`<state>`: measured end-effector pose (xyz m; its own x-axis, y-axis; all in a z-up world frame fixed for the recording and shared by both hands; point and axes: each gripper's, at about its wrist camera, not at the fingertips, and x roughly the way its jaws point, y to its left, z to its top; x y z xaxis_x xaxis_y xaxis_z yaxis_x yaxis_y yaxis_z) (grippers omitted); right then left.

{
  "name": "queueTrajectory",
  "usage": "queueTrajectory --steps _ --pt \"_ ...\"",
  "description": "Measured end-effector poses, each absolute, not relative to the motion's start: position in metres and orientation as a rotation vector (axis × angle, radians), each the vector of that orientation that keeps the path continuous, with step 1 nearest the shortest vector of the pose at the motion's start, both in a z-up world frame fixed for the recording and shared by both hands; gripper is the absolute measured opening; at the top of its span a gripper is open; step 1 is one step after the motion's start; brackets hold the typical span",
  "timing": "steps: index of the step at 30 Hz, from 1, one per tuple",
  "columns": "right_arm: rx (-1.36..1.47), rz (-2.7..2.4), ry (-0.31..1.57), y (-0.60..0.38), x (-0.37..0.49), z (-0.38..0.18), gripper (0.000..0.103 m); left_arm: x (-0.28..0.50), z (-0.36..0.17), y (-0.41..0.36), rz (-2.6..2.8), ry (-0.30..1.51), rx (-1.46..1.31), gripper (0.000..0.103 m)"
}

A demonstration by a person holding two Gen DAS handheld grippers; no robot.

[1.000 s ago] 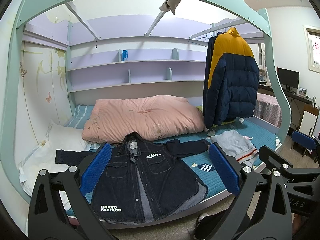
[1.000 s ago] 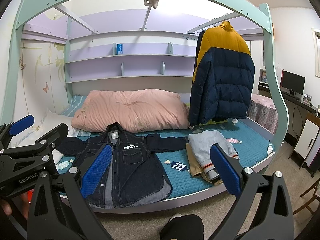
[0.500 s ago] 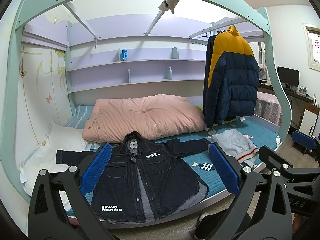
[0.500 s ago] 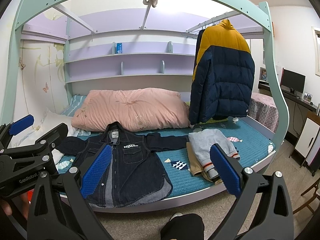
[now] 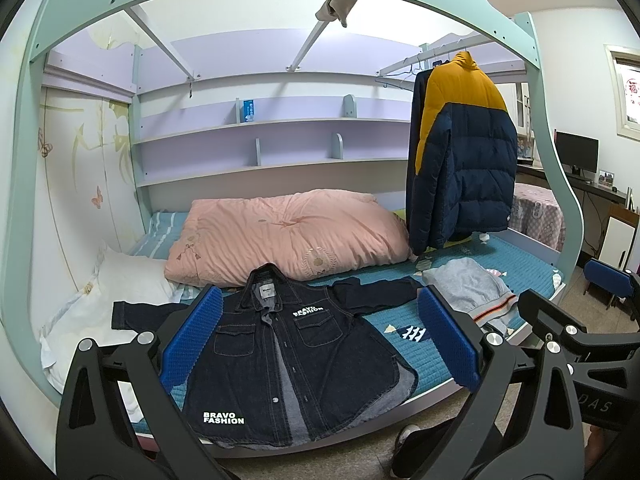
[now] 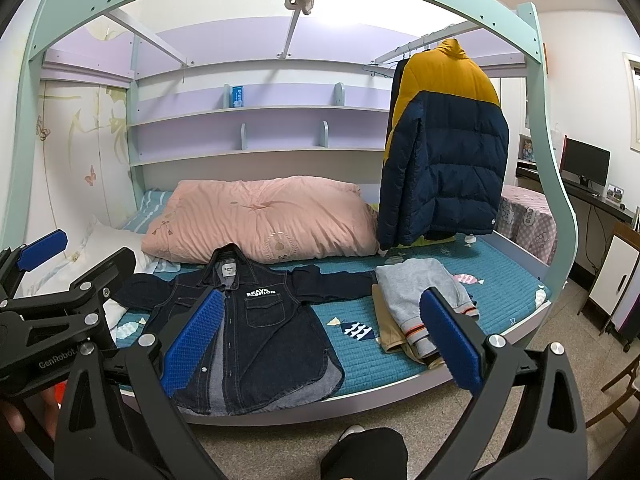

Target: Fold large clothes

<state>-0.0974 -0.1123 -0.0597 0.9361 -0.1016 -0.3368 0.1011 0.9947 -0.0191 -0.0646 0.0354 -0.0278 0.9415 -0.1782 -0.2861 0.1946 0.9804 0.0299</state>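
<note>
Denim jacket (image 5: pixel 288 364) spread flat, front up and buttoned, on the teal bed (image 5: pixel 516 268), its hem at the near edge of the mattress and its collar toward the pink duvet (image 5: pixel 288 236). Both sleeves lie out sideways: one reaches onto the white pillow (image 5: pixel 120 292), the other points toward the folded grey garment (image 5: pixel 468 288). White lettering shows on the chest pocket and near the hem.

Left gripper (image 5: pixel 320 344): held off the bed and facing it, jaws wide apart, blue pads (image 5: pixel 192 340) empty; the jacket appears between the pads but well beyond them, untouched. Right gripper (image 6: pixel 320 340): likewise back from the bed, jaws spread, nothing between the pads (image 6: pixel 450 340); it faces the gap between the jacket (image 6: pixel 248 336) and the folded pile. Each gripper shows at the edge of the other's view, the left one at the lower left of the right wrist view (image 6: pixel 60 300).

In the right wrist view the grey garment (image 6: pixel 424 288) rests on a tan one (image 6: pixel 390 328), both folded, just beside the jacket's sleeve end. A navy and yellow puffer (image 6: pixel 444 152) hangs from a rail over the far right of the bed. A dark shoe (image 6: pixel 364 456) stands on the floor below the bed edge
</note>
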Motion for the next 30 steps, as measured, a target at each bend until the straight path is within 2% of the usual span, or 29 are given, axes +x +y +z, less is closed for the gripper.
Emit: queueTrajectory --steps 30 --pt "0.002 -0.105 0.347 -0.1130 -0.0964 -0.0587 0.095 -0.0636 -0.0264 0.0393 -0.200 0.288 0.064 0.098"
